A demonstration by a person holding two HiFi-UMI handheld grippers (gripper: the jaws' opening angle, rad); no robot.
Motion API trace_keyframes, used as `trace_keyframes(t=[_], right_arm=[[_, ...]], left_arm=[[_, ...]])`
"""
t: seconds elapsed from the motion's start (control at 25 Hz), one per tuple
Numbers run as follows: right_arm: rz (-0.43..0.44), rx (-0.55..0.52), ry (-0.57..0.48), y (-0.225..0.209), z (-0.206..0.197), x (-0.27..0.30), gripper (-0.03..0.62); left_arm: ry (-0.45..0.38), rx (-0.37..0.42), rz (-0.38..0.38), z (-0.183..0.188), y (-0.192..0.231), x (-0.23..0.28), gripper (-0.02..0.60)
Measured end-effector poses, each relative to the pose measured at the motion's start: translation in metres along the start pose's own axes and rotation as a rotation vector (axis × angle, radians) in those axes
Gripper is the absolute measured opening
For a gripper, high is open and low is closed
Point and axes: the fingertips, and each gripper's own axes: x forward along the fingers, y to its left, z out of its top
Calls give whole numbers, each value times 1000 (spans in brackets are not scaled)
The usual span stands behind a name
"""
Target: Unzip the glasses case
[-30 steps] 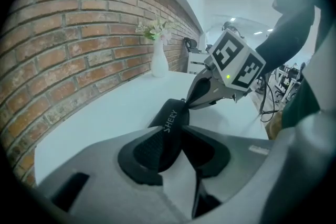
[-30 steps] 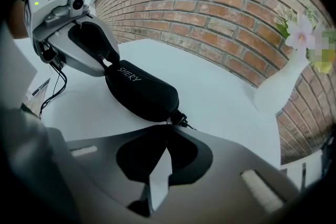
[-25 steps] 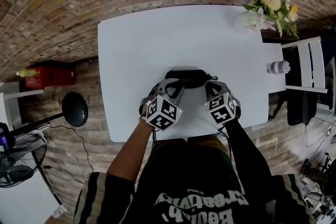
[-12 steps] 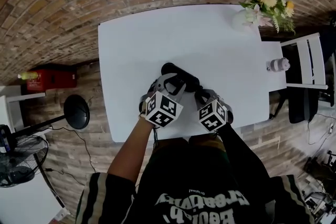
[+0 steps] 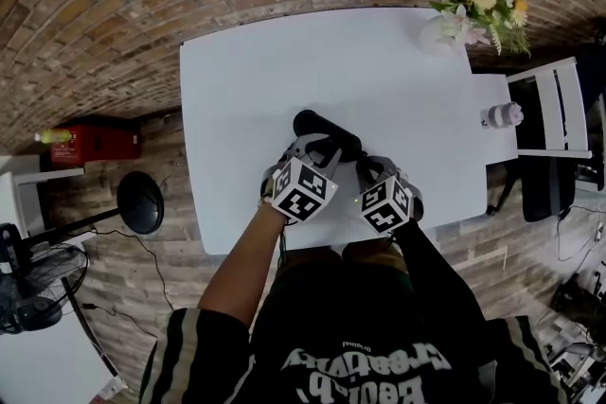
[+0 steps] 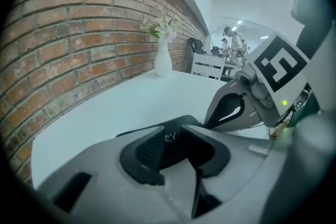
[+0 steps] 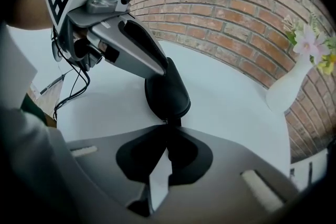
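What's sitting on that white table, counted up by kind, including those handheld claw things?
Glasses case: 1
Vase of flowers: 1
Grippers: 2, the left gripper, whose jaws have just been closing with the case between them, and the right gripper, shut at the case's near end
Total: 4

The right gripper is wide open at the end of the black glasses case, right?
No: the right gripper view shows the right gripper shut on the zipper pull at the end of the black glasses case.
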Motion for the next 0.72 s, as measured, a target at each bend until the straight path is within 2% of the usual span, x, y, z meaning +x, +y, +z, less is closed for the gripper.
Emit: trace_keyframes(t=[0.32, 0.72], right_arm=[[-61, -6, 5, -14, -1, -3, 14], [-74, -71, 4, -36, 7, 1, 14]], left_arm=[[12, 2, -12, 0, -1, 0, 103], [26, 9, -16, 0, -1, 1, 103]])
